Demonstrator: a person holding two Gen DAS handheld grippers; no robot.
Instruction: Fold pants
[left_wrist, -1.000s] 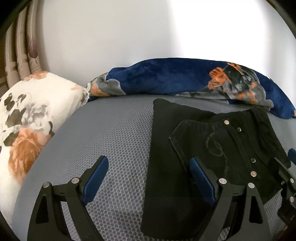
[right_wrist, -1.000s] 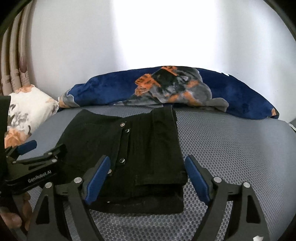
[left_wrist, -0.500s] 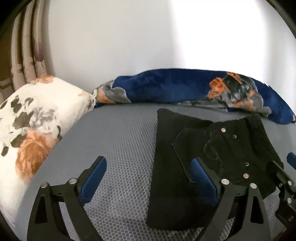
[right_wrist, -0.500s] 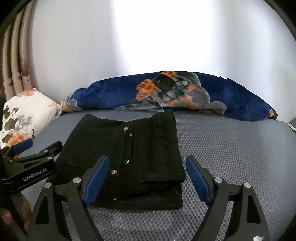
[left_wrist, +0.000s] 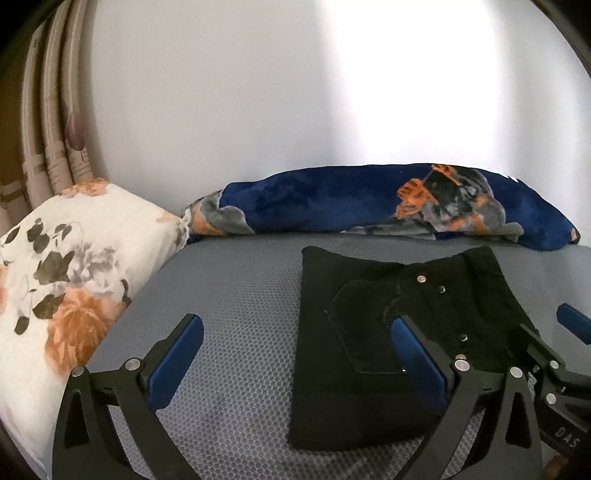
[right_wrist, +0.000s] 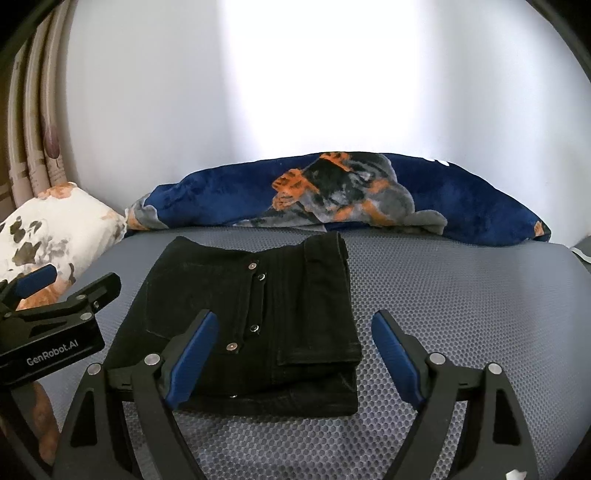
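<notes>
Left wrist view: left claw (left_wrist: 295, 354) spread wide, gripping nothing, hovering over grey mesh bed (left_wrist: 229, 295); black pants (left_wrist: 384, 339) lie folded on bed, under its right finger; floral pillow (left_wrist: 66, 266) at left, blue blanket (left_wrist: 354, 206) along wall. Right wrist view: right claw (right_wrist: 291, 354) released, empty, above folded pants (right_wrist: 266, 317), near edge stacked in layers; left claw (right_wrist: 48, 306) at left edge, beside pants
</notes>
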